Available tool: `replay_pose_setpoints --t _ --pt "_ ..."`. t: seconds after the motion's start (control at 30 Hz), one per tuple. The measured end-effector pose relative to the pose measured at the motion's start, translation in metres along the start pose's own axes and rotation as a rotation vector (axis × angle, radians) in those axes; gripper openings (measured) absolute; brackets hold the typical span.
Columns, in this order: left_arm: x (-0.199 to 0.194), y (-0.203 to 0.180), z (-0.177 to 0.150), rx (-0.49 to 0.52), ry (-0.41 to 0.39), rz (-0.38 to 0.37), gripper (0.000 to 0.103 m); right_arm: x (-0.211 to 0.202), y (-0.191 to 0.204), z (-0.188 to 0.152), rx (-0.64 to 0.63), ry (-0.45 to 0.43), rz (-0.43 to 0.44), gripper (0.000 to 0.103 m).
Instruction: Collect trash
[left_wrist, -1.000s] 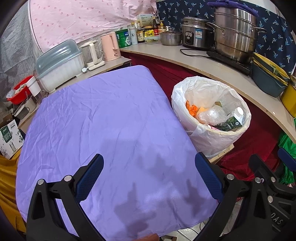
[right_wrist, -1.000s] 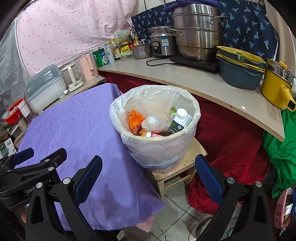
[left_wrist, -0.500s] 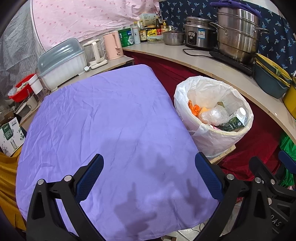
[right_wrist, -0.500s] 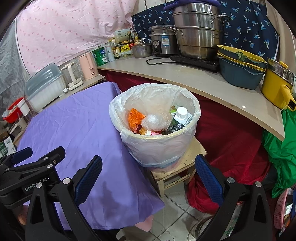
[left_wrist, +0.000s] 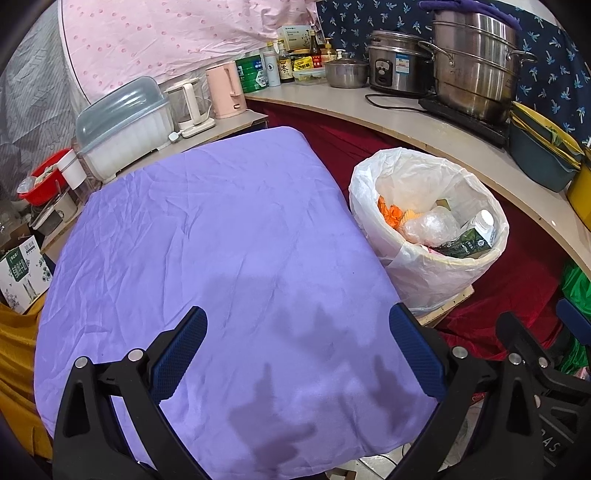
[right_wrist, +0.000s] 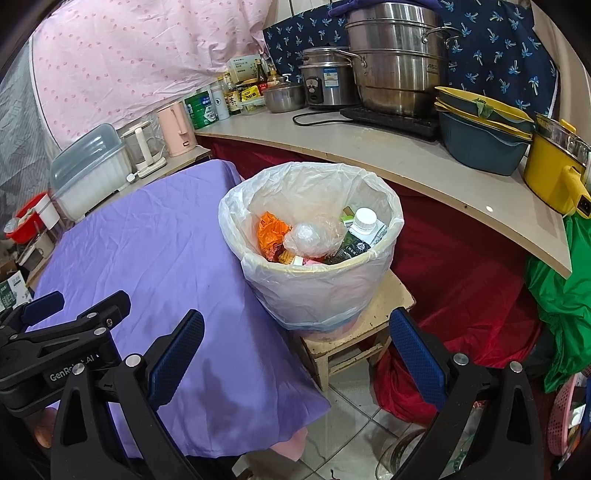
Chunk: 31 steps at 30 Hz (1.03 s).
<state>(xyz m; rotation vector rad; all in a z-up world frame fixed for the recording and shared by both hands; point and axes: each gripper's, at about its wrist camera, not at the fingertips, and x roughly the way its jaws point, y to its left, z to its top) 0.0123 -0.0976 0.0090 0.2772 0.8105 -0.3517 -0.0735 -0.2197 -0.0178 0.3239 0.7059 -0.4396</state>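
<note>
- The left hand-held gripper is hovering over the near part of the table, its blue-padded jaws spread wide with nothing between them.
- The right hand-held gripper is likewise standing wide open and empty, pointing toward the trash bin just beyond the table's right edge.
- A purple cloth is covering the table, and its surface is lying bare under both tools.
- The trash bin, lined with a white plastic bag, is sitting on a small wooden stool between the table and the curved counter.
- Inside the bin, the trash is lying piled together: an orange wrapper, a crumpled clear plastic bag and a dark green carton with a white cap leaning against the right wall.
- Steel pots, a rice cooker and stacked basins are crowding the counter behind.
</note>
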Motion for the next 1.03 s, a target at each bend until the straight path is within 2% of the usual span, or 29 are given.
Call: replay_pose_setpoints --t 1.03 --pt "-0.0005 0.0007 -0.0012 0.027 -0.028 0.001 0.094 0.0031 -0.0038 -0.0030 0.007 0.006 -0.006 0.097"
